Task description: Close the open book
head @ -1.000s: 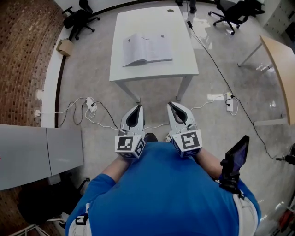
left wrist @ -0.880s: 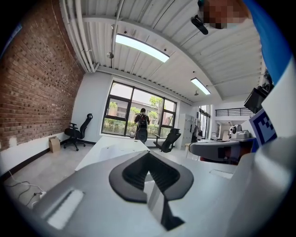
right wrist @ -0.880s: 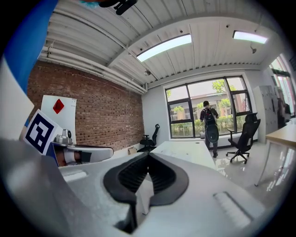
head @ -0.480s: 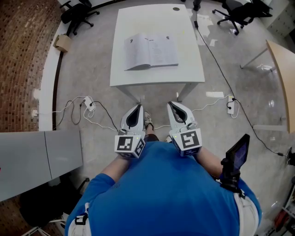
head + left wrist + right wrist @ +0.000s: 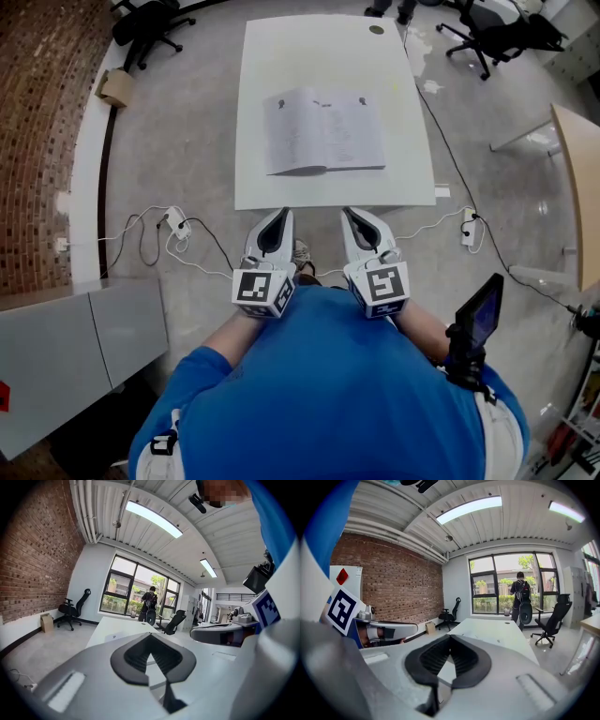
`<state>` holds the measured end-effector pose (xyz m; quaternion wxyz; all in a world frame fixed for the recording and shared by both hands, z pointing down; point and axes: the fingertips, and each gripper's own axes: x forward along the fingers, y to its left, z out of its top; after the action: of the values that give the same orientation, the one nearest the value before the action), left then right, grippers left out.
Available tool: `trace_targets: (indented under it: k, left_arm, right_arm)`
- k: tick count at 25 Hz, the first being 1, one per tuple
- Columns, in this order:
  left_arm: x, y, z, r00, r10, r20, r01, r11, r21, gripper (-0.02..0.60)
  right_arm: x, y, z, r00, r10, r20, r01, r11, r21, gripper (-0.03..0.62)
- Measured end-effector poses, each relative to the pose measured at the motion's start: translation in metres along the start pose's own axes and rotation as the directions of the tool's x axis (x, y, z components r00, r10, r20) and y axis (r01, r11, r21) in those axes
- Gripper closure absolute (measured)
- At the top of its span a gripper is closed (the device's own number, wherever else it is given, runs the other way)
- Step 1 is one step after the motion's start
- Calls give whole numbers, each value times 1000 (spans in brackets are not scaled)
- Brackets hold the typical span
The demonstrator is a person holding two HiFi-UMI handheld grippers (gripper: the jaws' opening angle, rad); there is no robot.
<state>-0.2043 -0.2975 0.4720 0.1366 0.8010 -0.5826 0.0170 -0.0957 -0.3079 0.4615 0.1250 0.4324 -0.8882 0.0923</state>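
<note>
An open book [image 5: 323, 131] lies flat, pages up, on the white table [image 5: 328, 42] ahead of me in the head view. My left gripper [image 5: 284, 215] and right gripper [image 5: 347, 215] are held side by side close to my body, pointing at the table's near edge [image 5: 333, 201]. Both are short of the book and shut with nothing in them. In the left gripper view the left gripper [image 5: 150, 635] has its jaws together, with the table [image 5: 110, 626] beyond. The right gripper view shows the right gripper [image 5: 450, 637] the same way, table [image 5: 499, 631] ahead.
Cables and power strips [image 5: 173, 220] trail over the floor left and right of the table. Office chairs [image 5: 145, 23] stand at the far corners. A wooden desk [image 5: 581, 187] is at the right, a grey cabinet [image 5: 84, 347] at the left. A person [image 5: 520, 597] stands by the window.
The table and book have come nearer and lower in the head view as I walked toward them. Both grippers stay shut and side by side.
</note>
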Motion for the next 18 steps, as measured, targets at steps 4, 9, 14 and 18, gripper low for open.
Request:
trace_targets:
  k: [4,9,14,18]
  left_arm:
    - [26,38,10,1000,-15,-7,15,1000,-8,575]
    - [49,73,17,999,-43,-22,42,999,-16,575]
    - [67,96,16,997,-66,-40,66,998,-16,574]
    - [76,104,13,996,-69,-51,68,997,-25,575]
  right_arm:
    - [44,2,11,1000,-6,-10,5,1000,-18,591]
    - [84,-2,10,999,-46,-28,45,998,-40,591]
    - [110,-4,13,996,-76,-50,72,994,-79,591]
    - [122,-10,9,994,-84,-74,77,993,-92,591]
